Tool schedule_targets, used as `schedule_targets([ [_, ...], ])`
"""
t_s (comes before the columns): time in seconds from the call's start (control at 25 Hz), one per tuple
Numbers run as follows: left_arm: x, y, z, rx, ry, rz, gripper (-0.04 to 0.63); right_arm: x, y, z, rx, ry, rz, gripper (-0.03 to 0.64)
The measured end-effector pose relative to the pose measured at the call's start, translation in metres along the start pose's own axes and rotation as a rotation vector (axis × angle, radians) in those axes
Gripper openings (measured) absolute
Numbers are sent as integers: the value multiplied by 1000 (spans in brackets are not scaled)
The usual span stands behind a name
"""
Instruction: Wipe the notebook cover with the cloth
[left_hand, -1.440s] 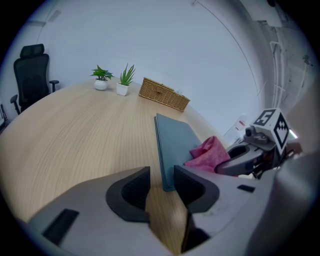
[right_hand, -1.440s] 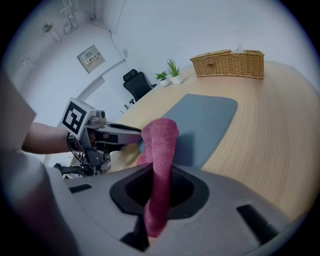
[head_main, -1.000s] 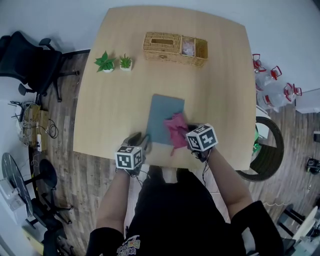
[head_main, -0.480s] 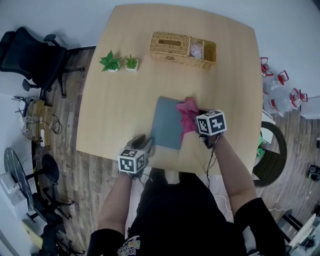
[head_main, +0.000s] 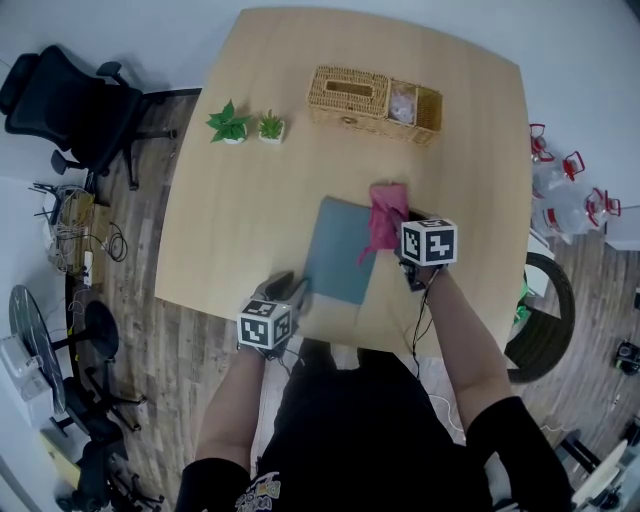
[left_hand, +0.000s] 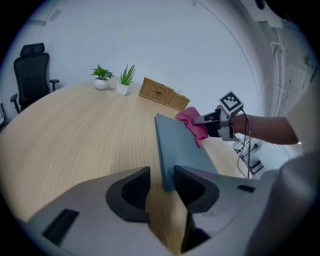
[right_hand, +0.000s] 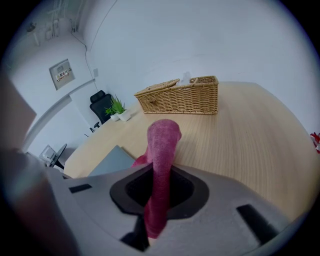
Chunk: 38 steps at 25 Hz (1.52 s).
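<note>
The grey notebook (head_main: 338, 250) lies flat on the bench (head_main: 230, 220), the right gripper (right_hand: 159, 192) has its jaws clamped on the pink cloth (head_main: 386, 210) at the notebook's far right corner, and the left gripper (left_hand: 161, 189) has its jaws apart at the notebook's near left corner.
</note>
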<state>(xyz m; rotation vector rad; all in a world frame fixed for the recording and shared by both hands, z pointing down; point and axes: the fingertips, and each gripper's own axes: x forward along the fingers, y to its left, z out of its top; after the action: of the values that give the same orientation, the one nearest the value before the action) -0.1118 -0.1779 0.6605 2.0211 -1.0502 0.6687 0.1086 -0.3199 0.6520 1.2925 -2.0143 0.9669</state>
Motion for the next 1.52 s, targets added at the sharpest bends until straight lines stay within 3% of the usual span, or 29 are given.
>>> schedule_targets([
  [0.44,-4,1,2,-21,-27,27,147,-30,27,12,-32,-79,104,58],
  [0.84,-39,-24,40,-42,-198,104,137,-70,56,7,-109,-130,228,58],
  [0.96,-59,-40,47,-69,-286,138,119,-87,70,3,-133,-151,296,58],
  [1.16,-97,-70,45,-106,-404,209,30,-116,102,-10,-168,-181,453,58],
  [1.52,-148,-101,4,-97,-455,290,9,-140,172,-43,-256,-158,621,57],
])
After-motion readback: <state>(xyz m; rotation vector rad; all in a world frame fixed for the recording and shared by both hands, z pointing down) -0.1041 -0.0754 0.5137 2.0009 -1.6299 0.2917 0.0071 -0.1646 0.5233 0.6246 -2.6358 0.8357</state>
